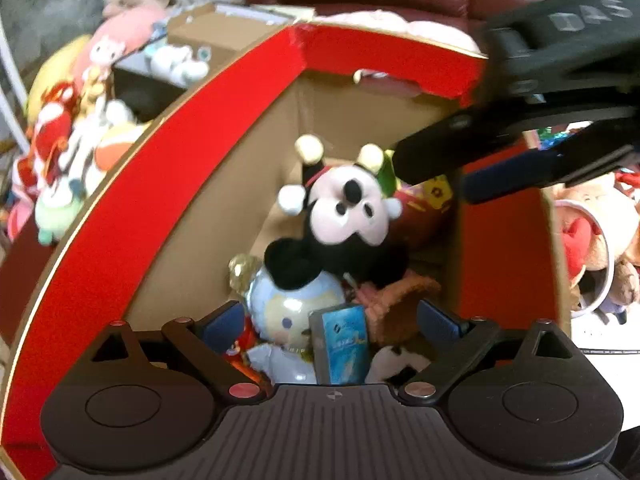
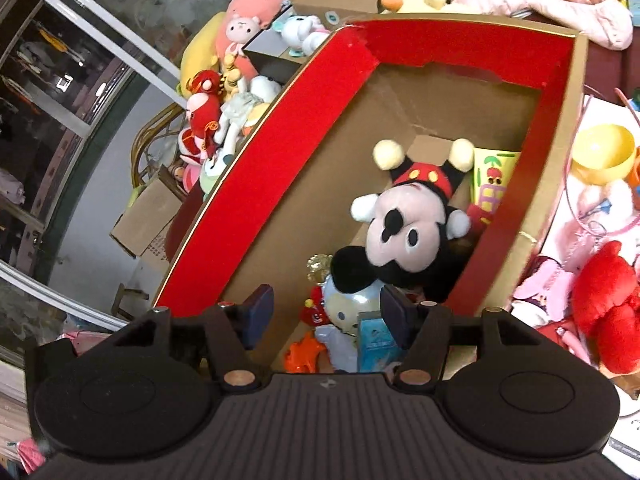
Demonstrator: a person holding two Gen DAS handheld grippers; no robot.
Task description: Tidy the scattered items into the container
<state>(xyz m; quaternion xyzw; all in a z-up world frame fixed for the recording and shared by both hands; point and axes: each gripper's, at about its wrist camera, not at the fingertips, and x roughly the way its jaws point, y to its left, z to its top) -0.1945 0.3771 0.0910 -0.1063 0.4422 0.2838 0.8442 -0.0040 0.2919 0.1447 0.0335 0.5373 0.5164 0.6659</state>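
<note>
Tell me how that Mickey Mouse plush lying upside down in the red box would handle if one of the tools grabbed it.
The Mickey Mouse plush looks soft and stuffed, so it would probably squash under the pads and feel light. Its limbs likely flop rather than stay stiff. Its fabric should grip well, and it is unlikely to roll in the box.

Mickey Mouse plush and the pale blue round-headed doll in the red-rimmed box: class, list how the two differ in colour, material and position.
Colour: the Mickey Mouse plush is black with a cream face and red shorts; the pale blue doll is light blue.
Material: Mickey looks soft and fuzzy; the doll looks smooth and shiny.
Position: Mickey lies upside down, feet toward the far wall, with one ear over the doll's head; the doll sits beneath, nearer the cameras.
Shared: both are inside the box.
</note>
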